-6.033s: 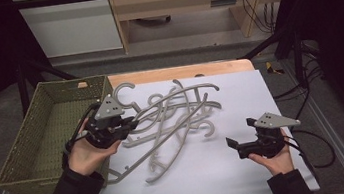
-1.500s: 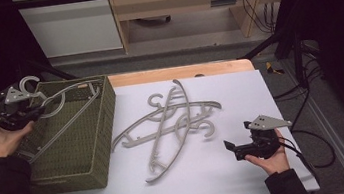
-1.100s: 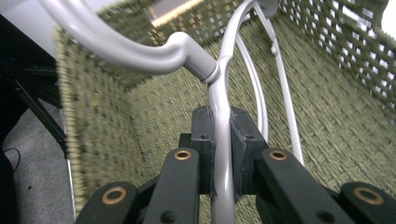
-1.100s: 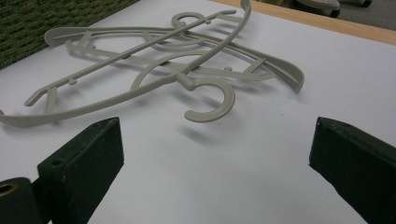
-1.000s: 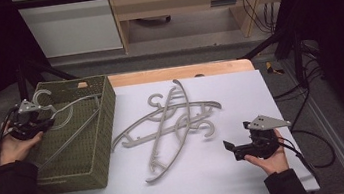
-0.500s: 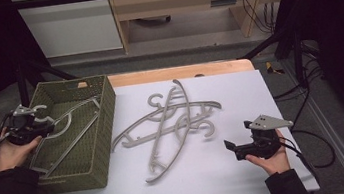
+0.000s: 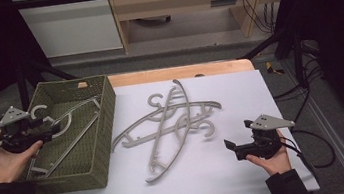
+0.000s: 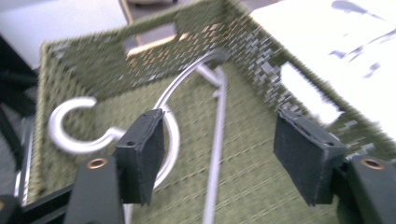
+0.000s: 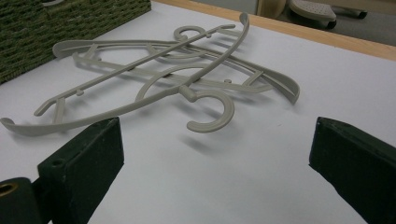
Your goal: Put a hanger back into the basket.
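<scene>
Item: grey plastic hanger [image 7: 65, 122], lay in green woven basket [image 7: 106, 131], frame left. Judged light, stiff, slick; grip at neck. Left gripper [image 8: 224, 154] jaws had just opened, nothing between; right gripper [image 9: 210, 177] jaws wide, empty.

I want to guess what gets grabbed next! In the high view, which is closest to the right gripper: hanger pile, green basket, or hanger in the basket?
1. Hanger pile, mid-table, just left of the right gripper.
2. Green basket, at the table's left edge.
3. Hanger in the basket, beside the left gripper.
</scene>
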`<state>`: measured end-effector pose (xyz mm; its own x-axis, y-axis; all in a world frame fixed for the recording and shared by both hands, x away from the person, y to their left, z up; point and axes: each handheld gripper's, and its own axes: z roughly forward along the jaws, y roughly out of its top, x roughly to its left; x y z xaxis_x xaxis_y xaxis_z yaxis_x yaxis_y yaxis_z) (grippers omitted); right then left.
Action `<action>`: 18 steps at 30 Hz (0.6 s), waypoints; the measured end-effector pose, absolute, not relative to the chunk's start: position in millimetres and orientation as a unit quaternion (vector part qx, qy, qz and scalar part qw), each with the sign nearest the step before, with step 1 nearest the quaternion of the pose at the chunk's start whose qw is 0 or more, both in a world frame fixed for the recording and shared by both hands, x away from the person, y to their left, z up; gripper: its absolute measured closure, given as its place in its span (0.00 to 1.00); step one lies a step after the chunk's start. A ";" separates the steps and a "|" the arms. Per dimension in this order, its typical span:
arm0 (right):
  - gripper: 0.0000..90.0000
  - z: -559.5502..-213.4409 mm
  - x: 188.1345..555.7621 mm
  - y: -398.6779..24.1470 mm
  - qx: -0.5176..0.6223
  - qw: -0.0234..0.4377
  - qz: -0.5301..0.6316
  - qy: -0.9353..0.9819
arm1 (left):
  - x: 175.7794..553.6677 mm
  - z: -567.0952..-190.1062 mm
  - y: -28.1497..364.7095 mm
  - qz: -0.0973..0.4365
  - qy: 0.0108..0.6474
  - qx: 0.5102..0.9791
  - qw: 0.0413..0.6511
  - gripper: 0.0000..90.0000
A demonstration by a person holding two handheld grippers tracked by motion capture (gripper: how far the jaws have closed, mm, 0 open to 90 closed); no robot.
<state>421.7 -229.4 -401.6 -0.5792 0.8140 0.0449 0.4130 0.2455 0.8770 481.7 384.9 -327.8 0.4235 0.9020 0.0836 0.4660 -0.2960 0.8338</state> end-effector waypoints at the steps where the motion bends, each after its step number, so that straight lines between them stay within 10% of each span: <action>1: 0.04 -401.4 421.3 -229.1 0.406 0.215 0.462 0.759 | 478.2 -325.7 380.5 0.287 0.449 0.752 0.388 0.32; 18: 0.05 -402.4 421.1 -226.2 0.399 0.216 0.459 0.764 | 444.6 -337.3 289.6 0.254 0.374 0.764 0.460 0.17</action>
<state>421.1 -226.2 -402.4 -0.5885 0.8076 0.0371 0.4118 0.2600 0.8734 444.6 289.6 -337.3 0.5907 0.8057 0.0438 0.3391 -0.2971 0.8926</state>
